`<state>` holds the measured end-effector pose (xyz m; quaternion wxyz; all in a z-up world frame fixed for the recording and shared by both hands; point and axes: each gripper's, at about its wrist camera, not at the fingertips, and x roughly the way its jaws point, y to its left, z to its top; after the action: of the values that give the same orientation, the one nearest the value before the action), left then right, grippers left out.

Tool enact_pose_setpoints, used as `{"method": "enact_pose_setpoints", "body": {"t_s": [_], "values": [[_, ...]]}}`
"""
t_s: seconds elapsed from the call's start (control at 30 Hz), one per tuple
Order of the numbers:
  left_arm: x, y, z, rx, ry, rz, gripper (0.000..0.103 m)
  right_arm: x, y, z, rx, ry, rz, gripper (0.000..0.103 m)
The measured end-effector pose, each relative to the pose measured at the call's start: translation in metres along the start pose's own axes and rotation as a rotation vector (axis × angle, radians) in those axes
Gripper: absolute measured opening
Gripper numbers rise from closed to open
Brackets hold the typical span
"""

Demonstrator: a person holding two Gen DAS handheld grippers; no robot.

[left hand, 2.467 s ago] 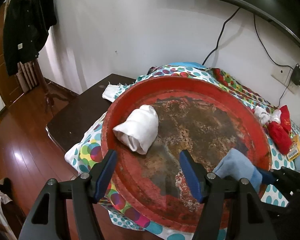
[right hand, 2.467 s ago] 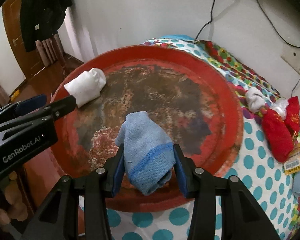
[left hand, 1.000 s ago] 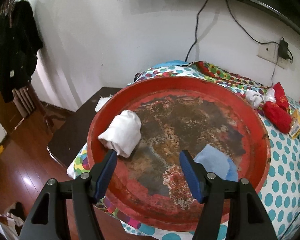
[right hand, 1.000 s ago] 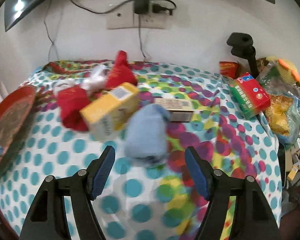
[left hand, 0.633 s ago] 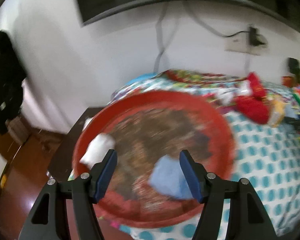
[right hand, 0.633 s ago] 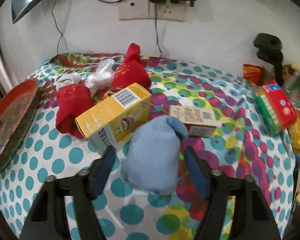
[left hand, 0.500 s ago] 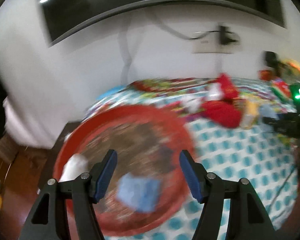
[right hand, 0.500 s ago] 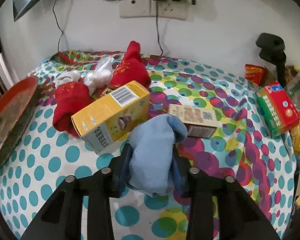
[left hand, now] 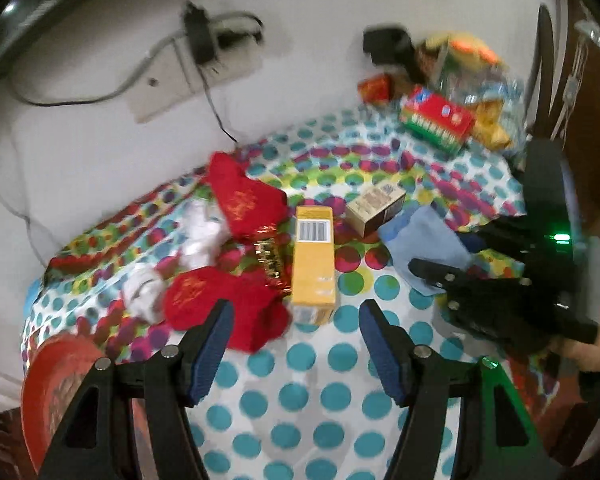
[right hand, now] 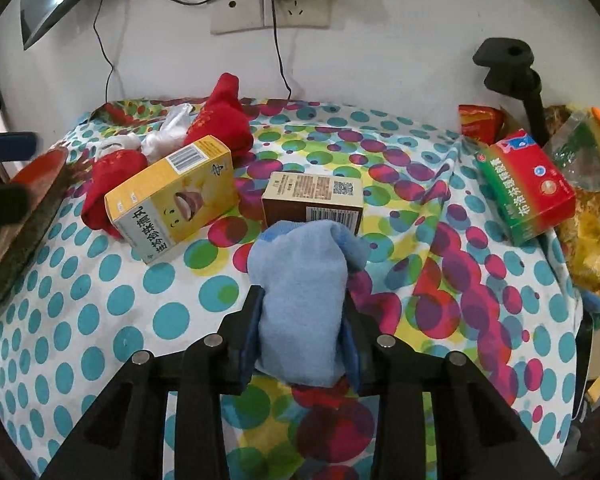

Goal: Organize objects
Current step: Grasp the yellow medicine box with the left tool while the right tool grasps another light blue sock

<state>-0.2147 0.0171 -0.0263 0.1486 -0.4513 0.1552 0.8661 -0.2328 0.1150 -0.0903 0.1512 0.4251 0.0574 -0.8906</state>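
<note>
The right gripper (right hand: 302, 344) clasps a rolled light blue sock (right hand: 302, 300) between its jaws, which are easing apart, on the polka-dot cloth (right hand: 100, 300) just before a brown box (right hand: 312, 196). The left gripper (left hand: 296, 350) hovers spread wide and empty, near a yellow box (left hand: 314, 260).

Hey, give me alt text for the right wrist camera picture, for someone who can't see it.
The right claw grips a rolled light blue sock, its jaws easing open slightly, above a table under a polka-dot cloth. Behind the sock lie a yellow carton, a small brown box, red socks and a green-and-red box, with a wall socket above.
</note>
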Motion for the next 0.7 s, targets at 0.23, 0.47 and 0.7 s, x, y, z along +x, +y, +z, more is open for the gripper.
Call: {"method": "enact_pose_setpoints", "body": {"t_s": [0.23, 0.47, 0.7], "values": [[0.053, -0.008, 0.018, -0.002, 0.099, -0.021, 0.067, 0.002, -0.003, 0.0, 0.013, 0.005, 0.006, 0.037], [0.081, -0.006, 0.016, -0.067, 0.149, 0.0, 0.066, 0.003, 0.001, 0.0, 0.004, 0.005, -0.008, 0.037], [0.071, -0.013, 0.01, -0.059, 0.133, -0.019, 0.03, 0.004, 0.003, 0.001, 0.01, 0.008, -0.009, 0.039]]}}
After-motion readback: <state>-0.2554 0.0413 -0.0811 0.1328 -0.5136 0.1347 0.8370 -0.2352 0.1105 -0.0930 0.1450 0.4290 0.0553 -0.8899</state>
